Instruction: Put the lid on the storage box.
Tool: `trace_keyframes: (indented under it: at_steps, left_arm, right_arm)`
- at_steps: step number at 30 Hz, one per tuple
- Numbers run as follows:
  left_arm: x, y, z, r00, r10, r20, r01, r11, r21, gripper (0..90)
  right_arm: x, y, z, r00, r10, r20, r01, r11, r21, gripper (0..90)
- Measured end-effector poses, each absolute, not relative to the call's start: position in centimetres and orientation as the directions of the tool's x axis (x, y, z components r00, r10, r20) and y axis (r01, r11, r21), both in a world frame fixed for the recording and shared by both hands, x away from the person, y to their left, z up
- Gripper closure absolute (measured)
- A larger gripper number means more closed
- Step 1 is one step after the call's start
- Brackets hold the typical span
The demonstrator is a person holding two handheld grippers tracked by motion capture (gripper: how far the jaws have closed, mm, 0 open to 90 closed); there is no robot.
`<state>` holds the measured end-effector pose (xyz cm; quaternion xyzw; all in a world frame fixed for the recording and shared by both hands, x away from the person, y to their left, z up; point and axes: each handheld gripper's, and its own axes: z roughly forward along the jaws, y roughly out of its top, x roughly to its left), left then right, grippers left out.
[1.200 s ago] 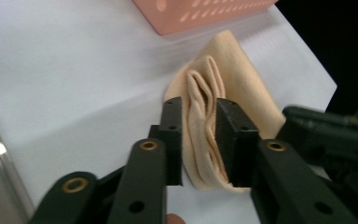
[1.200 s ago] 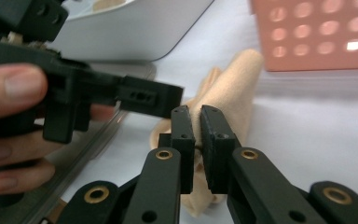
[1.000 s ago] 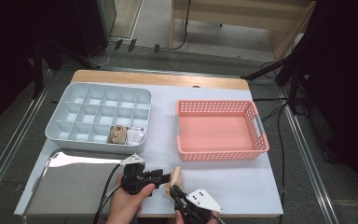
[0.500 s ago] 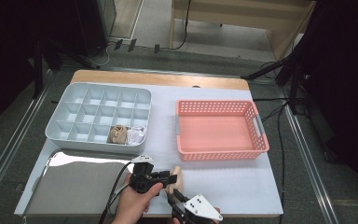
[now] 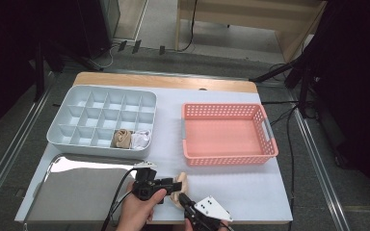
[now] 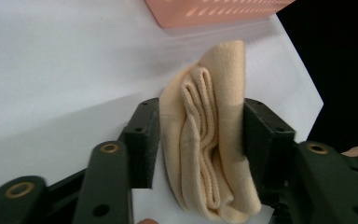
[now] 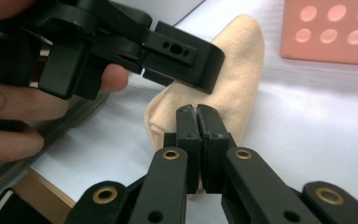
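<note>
- Left hand-held gripper (image 6: 200, 140), low centre of its view, clasps the folded beige sock (image 6: 209, 135); jaws just widened slightly.
- Right hand-held gripper (image 7: 198, 123) clenched, jaws together against the sock.
- Sock lies bottom centre on the white surface (image 5: 231, 187).

Pink basket (image 5: 227, 134), compartment tray (image 5: 101, 120) (two rolled socks inside), steel tray (image 5: 72, 190).

My right gripper (image 7: 198, 116) hides the beige sock's (image 7: 235, 70) near end; the pink basket (image 7: 331, 32) beyond the sock is cropped.
</note>
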<state>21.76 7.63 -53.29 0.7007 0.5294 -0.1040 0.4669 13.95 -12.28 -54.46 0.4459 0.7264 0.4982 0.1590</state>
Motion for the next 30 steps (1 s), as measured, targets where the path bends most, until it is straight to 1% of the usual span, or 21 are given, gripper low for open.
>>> trace_keyframes:
  at_steps: [2, 5, 8, 10, 13, 15, 18, 21, 27, 30]
  left_arm:
    - [21.7, 7.5, -53.3, 0.42, 0.642, -0.641, 0.841, -0.01, 0.541, 58.1]
    - [21.6, 7.5, -53.2, 0.429, 0.638, -0.64, 0.838, -0.017, 0.545, 69.2]
    - [21.6, 7.7, -53.2, 0.443, 0.631, -0.637, 0.83, -0.021, 0.557, 72.4]
    - [21.4, 7.9, -53.1, 0.45, 0.625, -0.639, 0.824, -0.014, 0.567, 72.9]
    - [21.1, 8.4, -52.9, 0.468, 0.634, -0.616, 0.803, -0.014, 0.596, 73.1]
    - [20.9, 8.8, -52.7, 0.473, 0.643, -0.603, 0.789, -0.004, 0.614, 73.2]
    - [20.6, 9.5, -52.2, 0.49, 0.647, -0.584, 0.767, -0.003, 0.641, 73.2]
    - [20.3, 10.1, -51.6, 0.505, 0.649, -0.569, 0.749, -0.002, 0.662, 73.2]
    - [19.8, 11.0, -50.9, 0.523, 0.658, -0.542, 0.724, -0.006, 0.69, 73.2]
    - [19.5, 12.1, -50.6, 0.523, 0.666, -0.531, 0.71, 0.004, 0.705, 73.2]
  right_arm:
    - [13.9, -12.3, -54.5, -0.554, 0.806, 0.209, 0.487, 0.109, 0.867, 89.4]
    - [13.9, -12.5, -54.3, -0.557, 0.802, 0.217, 0.492, 0.108, 0.864, 88.3]
    - [14.0, -13.0, -54.2, -0.559, 0.794, 0.239, 0.498, 0.091, 0.862, 83.6]
    - [14.1, -13.4, -54.0, -0.563, 0.788, 0.249, 0.5, 0.084, 0.862, 81.8]
    - [14.2, -14.1, -53.7, -0.541, 0.801, 0.255, 0.499, 0.062, 0.865, 78.9]
    - [14.4, -14.7, -53.5, -0.522, 0.815, 0.253, 0.495, 0.048, 0.868, 74.3]
    - [14.8, -15.4, -53.4, -0.51, 0.821, 0.256, 0.49, 0.033, 0.871, 71.2]
    - [15.0, -16.0, -53.3, -0.495, 0.831, 0.255, 0.491, 0.026, 0.871, 70.2]
    - [15.2, -16.6, -53.0, -0.473, 0.845, 0.248, 0.486, 0.015, 0.874, 64.2]
    - [15.3, -16.8, -52.9, -0.473, 0.847, 0.243, 0.487, 0.02, 0.873, 62.0]
